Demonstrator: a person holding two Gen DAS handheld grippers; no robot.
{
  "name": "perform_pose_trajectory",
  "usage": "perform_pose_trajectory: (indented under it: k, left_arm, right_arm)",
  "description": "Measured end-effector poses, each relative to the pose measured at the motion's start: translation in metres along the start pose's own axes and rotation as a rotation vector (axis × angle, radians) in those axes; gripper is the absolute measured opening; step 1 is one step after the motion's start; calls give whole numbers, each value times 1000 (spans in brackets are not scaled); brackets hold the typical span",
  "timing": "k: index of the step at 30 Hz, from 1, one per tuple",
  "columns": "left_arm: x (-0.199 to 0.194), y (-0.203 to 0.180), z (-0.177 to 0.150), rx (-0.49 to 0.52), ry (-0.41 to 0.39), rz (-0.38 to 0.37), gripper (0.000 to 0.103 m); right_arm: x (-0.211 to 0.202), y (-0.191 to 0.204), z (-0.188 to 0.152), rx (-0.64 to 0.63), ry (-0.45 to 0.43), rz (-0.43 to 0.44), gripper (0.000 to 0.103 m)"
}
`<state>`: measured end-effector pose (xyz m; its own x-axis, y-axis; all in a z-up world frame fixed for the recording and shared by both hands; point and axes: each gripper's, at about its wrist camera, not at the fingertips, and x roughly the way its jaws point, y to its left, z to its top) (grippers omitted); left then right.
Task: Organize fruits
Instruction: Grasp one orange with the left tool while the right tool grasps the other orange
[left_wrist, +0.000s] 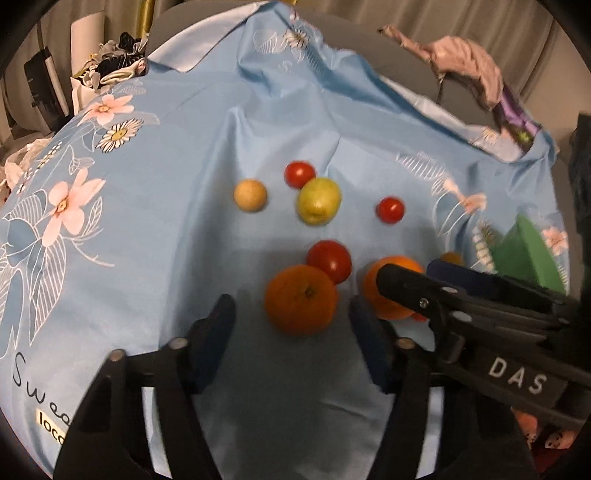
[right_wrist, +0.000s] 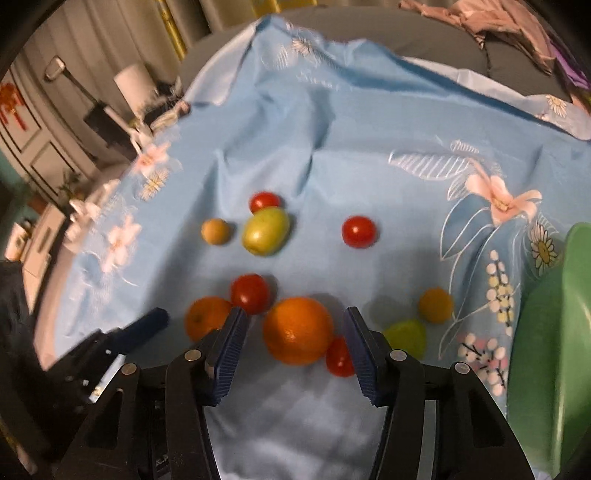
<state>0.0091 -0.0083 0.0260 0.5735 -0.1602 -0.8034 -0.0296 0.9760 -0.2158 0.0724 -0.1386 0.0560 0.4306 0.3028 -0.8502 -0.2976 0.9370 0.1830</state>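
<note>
Two claws, both open, no pad contact: left claw (left_wrist: 291, 325) and right claw (right_wrist: 295, 343) each straddle an orange (left_wrist: 301, 299) (right_wrist: 298, 330); center pads before closing.

The left gripper (left_wrist: 291, 314) points steeply downward, its two blue-padded fingers (left_wrist: 218, 328) rising from the 6 o'clock edge of its own view and standing partly apart, a clear gap on each side of what lies between them. The right gripper (right_wrist: 295, 339) tilts down just as steeply, its ribbed blue pads (right_wrist: 231, 354) likewise half spread and touching nothing. The two tools work close together: the right one's black linkage reaches in from 4 o'clock in the left wrist view, and the left one's blue fingertip enters from 8 o'clock in the right wrist view.
</note>
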Motion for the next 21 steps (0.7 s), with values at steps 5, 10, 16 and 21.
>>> perform_pose_trajectory:
  k: [5,10,16,21]
  left_arm:
    - [11,-6,0,37,26,41,54]
    - [13,-9,-3,74,12,86,48]
    - [15,-13,-2,102,11,94,41]
    - [9,-16,-2,85,6,43,41]
  right_arm:
    - [8,2,-5,-31,12,-6,57]
    - [18,-4,-6,-13,43,5,56]
    - [15,-8,-10,-15,30,15,47]
    - [7,-13,-13,15,13,44,47]
